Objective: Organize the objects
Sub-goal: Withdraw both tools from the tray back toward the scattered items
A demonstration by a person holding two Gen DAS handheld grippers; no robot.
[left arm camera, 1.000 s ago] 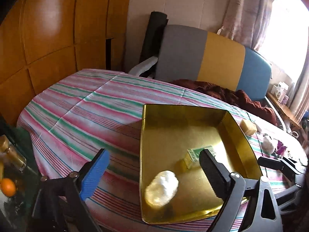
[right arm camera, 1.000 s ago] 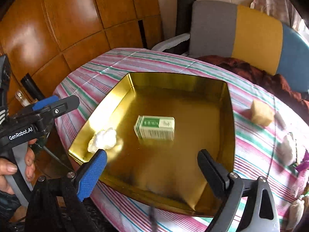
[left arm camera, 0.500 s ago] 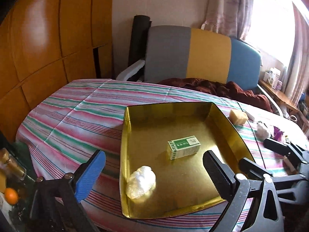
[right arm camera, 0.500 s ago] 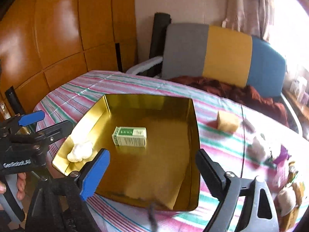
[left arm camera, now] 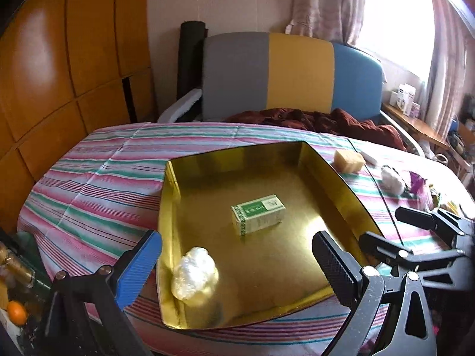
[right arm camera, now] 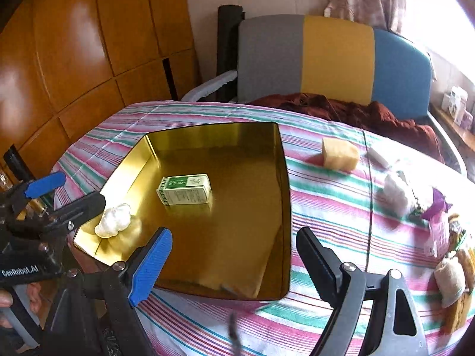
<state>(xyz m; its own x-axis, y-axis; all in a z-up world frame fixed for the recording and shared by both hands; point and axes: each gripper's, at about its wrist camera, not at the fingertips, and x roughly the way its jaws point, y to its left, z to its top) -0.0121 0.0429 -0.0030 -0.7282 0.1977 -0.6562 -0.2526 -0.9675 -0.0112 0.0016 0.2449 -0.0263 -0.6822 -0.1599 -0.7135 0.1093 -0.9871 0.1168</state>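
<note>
Nearest, the left gripper (left arm camera: 237,262) and right gripper (right arm camera: 233,259) both hung empty with jaws wide apart, having drawn back and risen from the gold tray (left arm camera: 341,184) over the last second. Inside it lay a white wad (left arm camera: 194,273) near the front-left corner and a green box (left arm camera: 257,214) mid-tray, suggesting two items were sorted. Only the right view showed the leftovers clearly: a yellow sponge (right arm camera: 340,153), white fluff (right arm camera: 396,190) and a purple scrap (right arm camera: 436,204) on the striped cloth (right arm camera: 326,195); behind stood a three-coloured chair (right arm camera: 335,59).
</note>
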